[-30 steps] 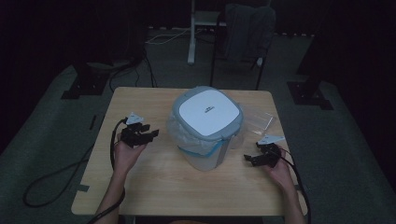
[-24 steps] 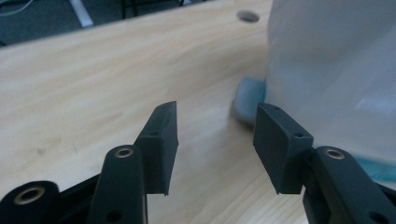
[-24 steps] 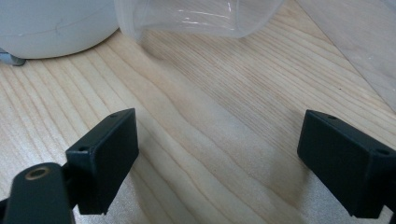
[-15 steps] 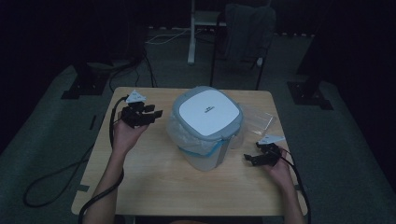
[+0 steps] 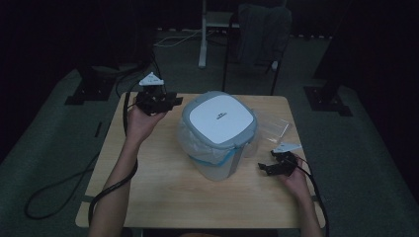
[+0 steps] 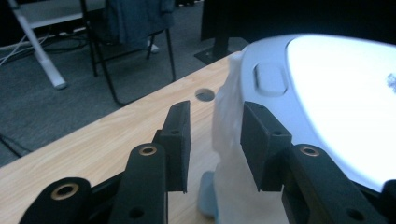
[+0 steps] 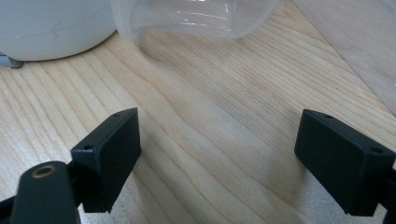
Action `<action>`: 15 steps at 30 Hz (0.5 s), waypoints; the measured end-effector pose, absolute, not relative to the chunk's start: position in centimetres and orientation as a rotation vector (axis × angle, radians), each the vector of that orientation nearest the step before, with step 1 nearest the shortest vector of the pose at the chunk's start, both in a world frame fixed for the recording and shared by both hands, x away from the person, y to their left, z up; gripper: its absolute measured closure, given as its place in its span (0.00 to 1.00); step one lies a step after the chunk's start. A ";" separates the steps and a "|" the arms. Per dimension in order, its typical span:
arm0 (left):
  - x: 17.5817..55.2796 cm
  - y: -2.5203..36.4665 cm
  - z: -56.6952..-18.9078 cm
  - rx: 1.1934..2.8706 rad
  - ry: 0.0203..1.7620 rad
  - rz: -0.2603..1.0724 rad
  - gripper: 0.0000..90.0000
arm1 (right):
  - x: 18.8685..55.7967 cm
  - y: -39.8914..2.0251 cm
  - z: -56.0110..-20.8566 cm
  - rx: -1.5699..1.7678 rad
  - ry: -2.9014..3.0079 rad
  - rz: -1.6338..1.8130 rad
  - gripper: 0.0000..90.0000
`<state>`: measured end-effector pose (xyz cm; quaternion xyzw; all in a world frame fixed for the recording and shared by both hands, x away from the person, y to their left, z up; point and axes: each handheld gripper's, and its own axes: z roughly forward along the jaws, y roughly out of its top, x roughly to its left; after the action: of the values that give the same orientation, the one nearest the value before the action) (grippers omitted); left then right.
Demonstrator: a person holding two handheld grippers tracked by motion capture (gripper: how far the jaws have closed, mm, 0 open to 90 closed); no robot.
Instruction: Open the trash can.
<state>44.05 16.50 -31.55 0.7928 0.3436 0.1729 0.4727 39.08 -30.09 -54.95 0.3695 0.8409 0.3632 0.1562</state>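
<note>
Your left gripper [image 5: 170,101] has climbed from the worktop [image 5: 163,197] to lid height at the far-left side of the bin [image 5: 220,136], which stands in the middle of the worktop with its white lid [image 5: 221,118] shut and a thin liner bag [image 5: 195,140] bunched under the rim. Its fingers [image 6: 177,140] have just been closing and are now part-way together with a clear gap between them; in the left gripper view the liner's edge [image 6: 226,135] sits right in front of that gap, though I can't be sure whether it lies between the pads yet. That suggests you are lining up to pinch the liner or the lid's edge. Your right gripper [image 5: 271,167] rests low on the worktop beside the bin, fingers [image 7: 107,156] spread wide over bare wood, holding nothing, near a clear plastic sleeve [image 5: 274,128].
</note>
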 end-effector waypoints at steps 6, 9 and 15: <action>45.2 14.4 -30.7 1.964 0.808 0.384 0.78 | 39.1 -30.1 -55.0 1.059 2.407 1.040 0.15; 45.5 14.0 -30.6 1.970 0.802 0.373 0.84 | 39.1 -30.1 -55.0 1.059 2.407 1.040 0.15; 46.0 12.5 -30.6 1.986 0.784 0.348 0.98 | 39.1 -30.1 -55.0 1.058 2.407 1.040 0.15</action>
<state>46.00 12.54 -30.61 0.8103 0.3198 0.1418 0.4702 39.09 -30.09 -54.96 0.3694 0.8408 0.3633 0.1566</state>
